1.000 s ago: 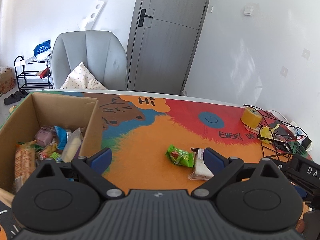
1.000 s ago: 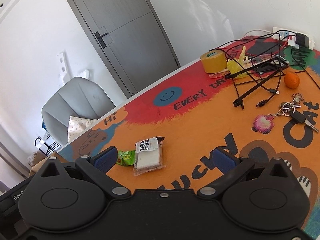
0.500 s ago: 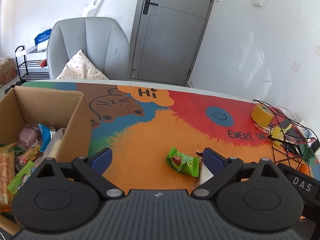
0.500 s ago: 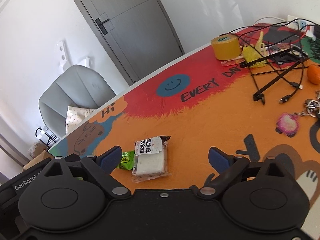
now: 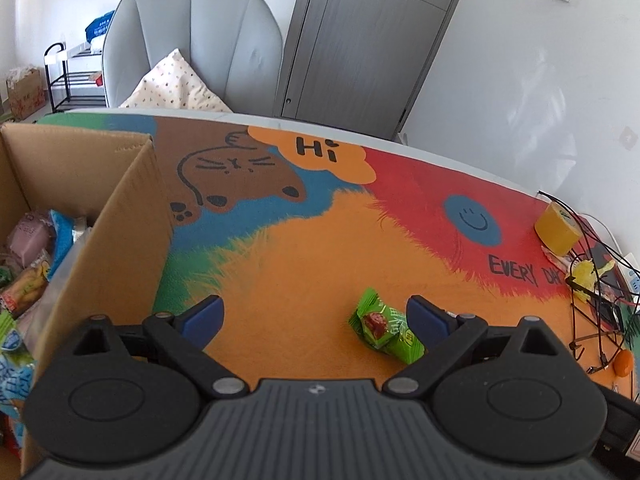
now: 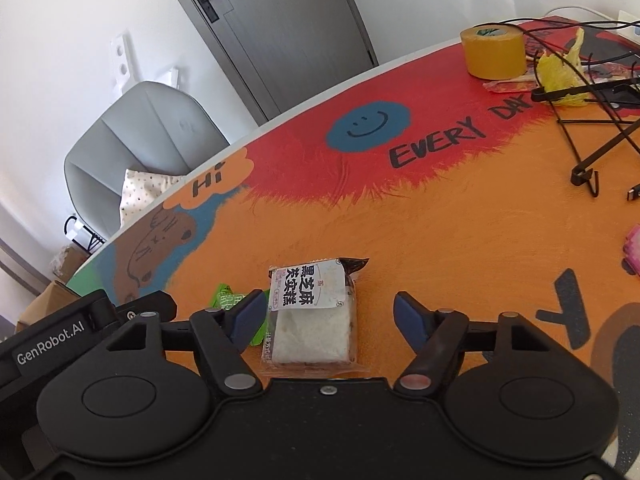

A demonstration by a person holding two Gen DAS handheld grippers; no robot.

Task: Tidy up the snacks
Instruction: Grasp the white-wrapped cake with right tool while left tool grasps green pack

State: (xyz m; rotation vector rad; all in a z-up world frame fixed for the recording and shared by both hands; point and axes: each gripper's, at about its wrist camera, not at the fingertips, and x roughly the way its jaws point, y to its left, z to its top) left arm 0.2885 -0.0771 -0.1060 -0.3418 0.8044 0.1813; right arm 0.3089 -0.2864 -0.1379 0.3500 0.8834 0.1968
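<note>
A green wrapped candy lies on the colourful table mat, just inside my left gripper's right finger. My left gripper is open and empty above the mat. A cardboard box with several snack packets stands at the left. In the right wrist view a clear packet with a white cake lies between the open fingers of my right gripper, closer to the left finger. The green candy peeks out behind that left finger. The left gripper's body shows at the left edge.
A yellow tape roll, a black wire rack with cables and yellow wrappers sit at the far right. A small orange lies near them. A grey chair with a cushion stands behind the table.
Both grippers have moved forward and lower toward the snacks. The cake packet now lies between the right gripper's fingers, and the green candy sits closer to the left gripper's right finger.
</note>
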